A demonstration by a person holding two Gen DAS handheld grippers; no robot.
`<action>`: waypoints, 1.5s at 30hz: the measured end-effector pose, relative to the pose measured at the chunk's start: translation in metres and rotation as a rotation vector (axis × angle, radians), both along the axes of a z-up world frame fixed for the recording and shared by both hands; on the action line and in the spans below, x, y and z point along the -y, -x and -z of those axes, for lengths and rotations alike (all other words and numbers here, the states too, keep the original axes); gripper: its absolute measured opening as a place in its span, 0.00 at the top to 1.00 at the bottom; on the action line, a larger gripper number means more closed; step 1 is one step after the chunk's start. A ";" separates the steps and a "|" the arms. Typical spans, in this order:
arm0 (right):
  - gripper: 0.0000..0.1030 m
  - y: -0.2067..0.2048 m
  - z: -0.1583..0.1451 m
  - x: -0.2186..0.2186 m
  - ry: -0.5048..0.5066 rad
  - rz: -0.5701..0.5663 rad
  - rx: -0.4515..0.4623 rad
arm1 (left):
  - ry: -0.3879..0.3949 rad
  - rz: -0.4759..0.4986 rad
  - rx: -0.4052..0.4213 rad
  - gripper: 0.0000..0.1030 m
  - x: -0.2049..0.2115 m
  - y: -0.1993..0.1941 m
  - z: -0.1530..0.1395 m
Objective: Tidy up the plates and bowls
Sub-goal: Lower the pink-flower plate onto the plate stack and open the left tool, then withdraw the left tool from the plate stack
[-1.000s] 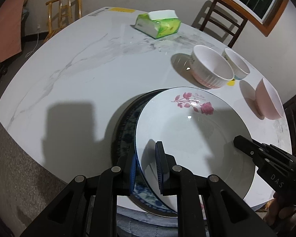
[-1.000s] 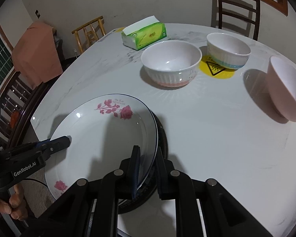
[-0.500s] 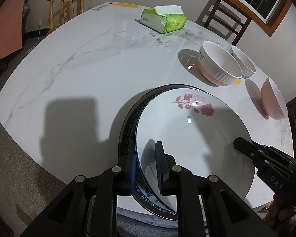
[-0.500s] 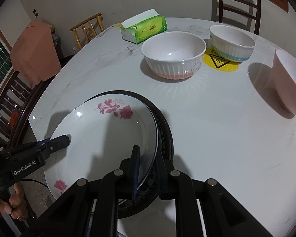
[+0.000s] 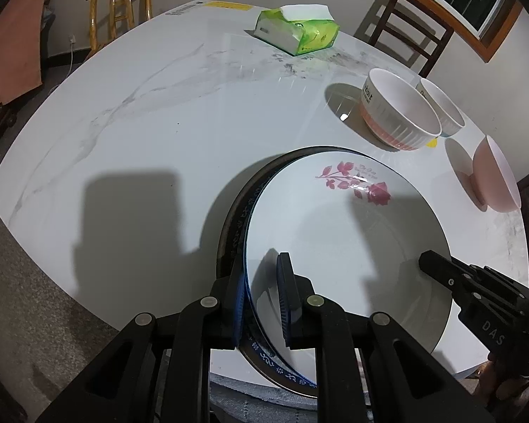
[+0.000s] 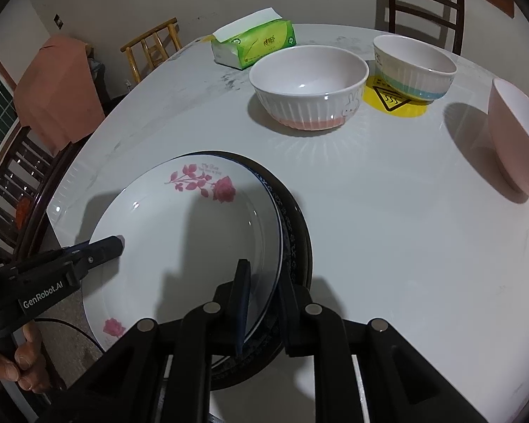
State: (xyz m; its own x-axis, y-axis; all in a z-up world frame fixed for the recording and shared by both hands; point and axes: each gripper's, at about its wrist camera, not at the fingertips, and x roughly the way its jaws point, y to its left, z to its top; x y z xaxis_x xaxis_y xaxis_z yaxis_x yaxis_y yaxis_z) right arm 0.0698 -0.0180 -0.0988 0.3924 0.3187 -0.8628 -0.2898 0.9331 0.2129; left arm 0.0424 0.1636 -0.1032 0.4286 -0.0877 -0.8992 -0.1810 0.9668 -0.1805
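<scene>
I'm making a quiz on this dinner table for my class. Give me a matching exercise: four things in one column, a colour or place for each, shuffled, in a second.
Things:
1. rose plate
2. rabbit bowl
3. striped bowl
4. tissue pack

Descriptions:
A. green wrapper, at the table's far side
B. stands on a yellow warning sticker
C. held at its rim by both grippers
D. white ribs with a pink band at the base

Pairs: 1-C, 2-D, 3-B, 4-A
</scene>
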 end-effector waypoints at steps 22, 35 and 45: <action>0.82 0.004 -0.002 -0.012 0.081 -0.030 0.009 | -0.009 -0.008 -0.021 0.77 0.002 -0.003 -0.002; 0.81 0.012 -0.022 -0.009 0.118 -0.031 0.104 | -0.099 -0.014 0.062 0.64 0.013 0.000 -0.027; 0.80 0.017 -0.035 0.023 0.158 0.040 0.151 | -0.106 0.017 0.094 0.62 0.045 0.000 -0.036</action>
